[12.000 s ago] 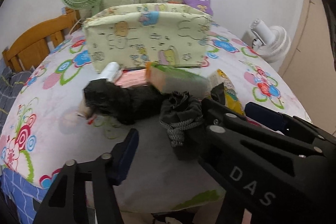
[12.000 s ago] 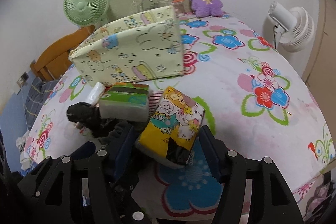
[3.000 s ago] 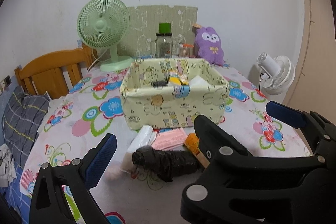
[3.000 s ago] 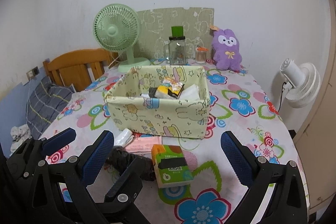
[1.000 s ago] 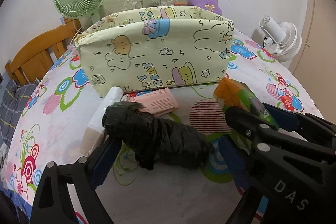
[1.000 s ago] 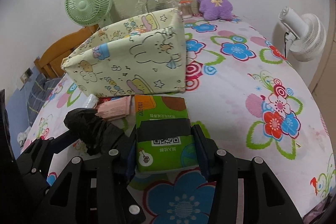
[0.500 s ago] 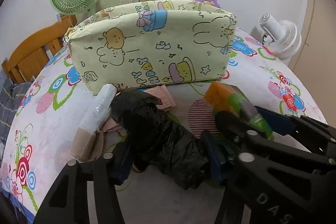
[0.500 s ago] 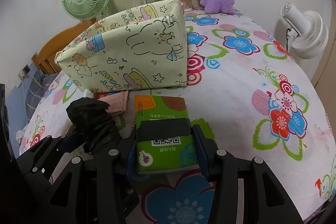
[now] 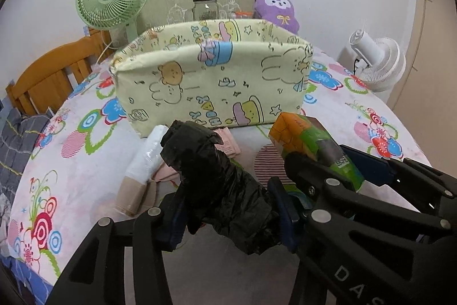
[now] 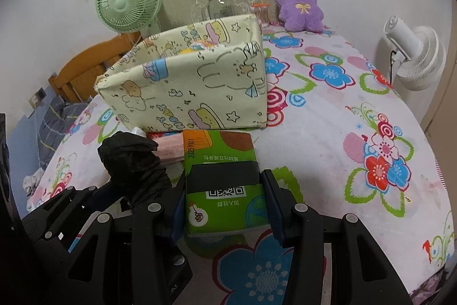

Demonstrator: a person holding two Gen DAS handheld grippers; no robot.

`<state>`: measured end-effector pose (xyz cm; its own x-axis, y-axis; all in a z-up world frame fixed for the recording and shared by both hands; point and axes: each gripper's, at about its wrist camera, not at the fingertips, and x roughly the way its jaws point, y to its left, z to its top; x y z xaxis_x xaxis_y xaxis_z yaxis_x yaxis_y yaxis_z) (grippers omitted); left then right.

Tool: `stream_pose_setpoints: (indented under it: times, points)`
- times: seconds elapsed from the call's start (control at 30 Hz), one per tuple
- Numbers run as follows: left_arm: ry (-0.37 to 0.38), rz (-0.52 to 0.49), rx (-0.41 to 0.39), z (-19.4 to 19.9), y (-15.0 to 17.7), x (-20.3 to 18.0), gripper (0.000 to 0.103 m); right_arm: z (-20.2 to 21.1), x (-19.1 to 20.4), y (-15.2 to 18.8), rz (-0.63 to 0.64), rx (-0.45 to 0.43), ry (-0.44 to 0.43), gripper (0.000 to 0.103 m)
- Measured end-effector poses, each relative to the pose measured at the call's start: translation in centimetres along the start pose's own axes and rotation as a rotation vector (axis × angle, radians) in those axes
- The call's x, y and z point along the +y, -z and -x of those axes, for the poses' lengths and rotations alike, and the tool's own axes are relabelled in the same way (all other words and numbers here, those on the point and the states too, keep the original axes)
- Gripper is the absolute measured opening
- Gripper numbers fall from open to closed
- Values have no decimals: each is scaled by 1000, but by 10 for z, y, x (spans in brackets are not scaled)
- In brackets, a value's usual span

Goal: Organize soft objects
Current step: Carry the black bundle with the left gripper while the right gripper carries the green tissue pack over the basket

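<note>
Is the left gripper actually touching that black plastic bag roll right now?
Touching. In the left wrist view the left gripper has just closed its jaws, and both blue pads press into the black bag roll between them.

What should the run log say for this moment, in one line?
left tongs: just closed on black bag roll | right tongs: shut on green tissue pack | fabric bin: behind both, open top

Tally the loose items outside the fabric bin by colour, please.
Black: 1, bag roll
Green: 1, tissue pack
Pink: 1, packet
White: 1, wrapped roll
Total: 4
</note>
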<state>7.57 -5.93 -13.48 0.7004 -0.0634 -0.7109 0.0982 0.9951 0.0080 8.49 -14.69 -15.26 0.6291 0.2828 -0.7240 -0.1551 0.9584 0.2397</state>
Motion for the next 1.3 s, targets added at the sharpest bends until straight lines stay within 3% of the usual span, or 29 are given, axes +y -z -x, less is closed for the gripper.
stream_pose_setpoints:
  times: [1.3]
  points:
    - [-3,-4,-204,97,-40,2,53,99,30,-39,36,-189,53,52]
